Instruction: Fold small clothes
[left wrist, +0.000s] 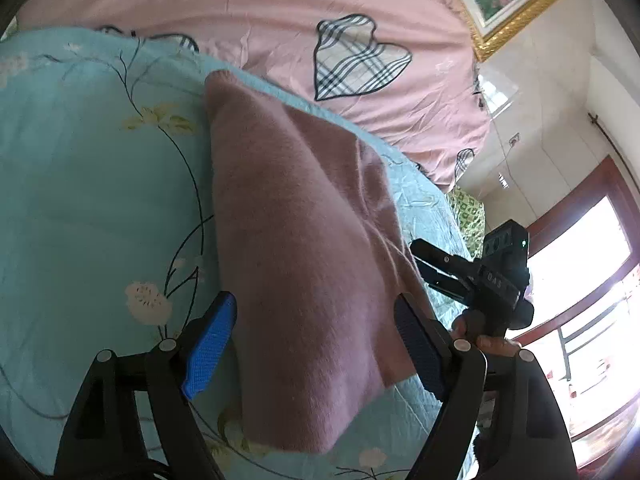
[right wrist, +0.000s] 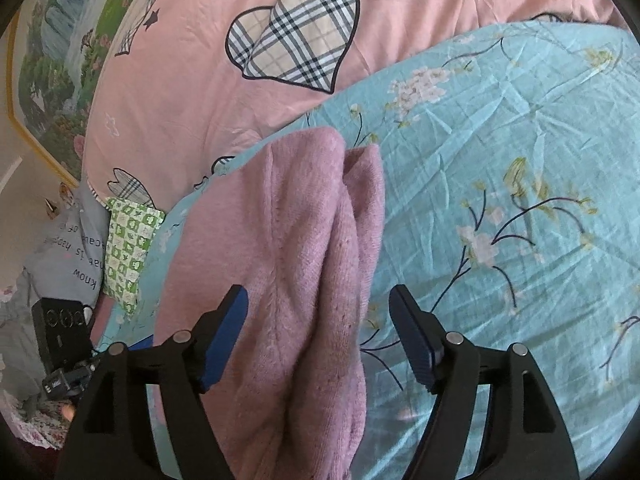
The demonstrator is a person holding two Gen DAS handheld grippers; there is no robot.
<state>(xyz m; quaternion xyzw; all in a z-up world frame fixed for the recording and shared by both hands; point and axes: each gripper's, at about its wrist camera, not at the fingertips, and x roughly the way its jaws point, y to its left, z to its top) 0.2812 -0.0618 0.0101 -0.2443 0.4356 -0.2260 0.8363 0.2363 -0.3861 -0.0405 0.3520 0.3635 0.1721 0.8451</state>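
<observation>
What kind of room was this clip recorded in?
Most likely a bedroom in a home: a pink garment lies on a floral blue quilt over a pink heart-print sheet, with a framed painting on the wall.

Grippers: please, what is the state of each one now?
Left gripper: open, holding nothing; fuzzy pink knitted garment lies between its jaws.
Right gripper: open, holding nothing.

The right gripper [right wrist: 318, 330] is pointing down at a pink knitted garment [right wrist: 280, 264], and its jaws are standing wide apart, not pressing the cloth. The garment is lying folded on a light blue flowered sheet [right wrist: 500, 140], its folds running toward 12 o'clock. A pink blanket with plaid hearts [right wrist: 200, 92] is lying beyond, at 11 o'clock. At 8 o'clock, the left gripper [right wrist: 66, 380] is showing at the frame edge, near a green checked cloth [right wrist: 130, 252].
</observation>
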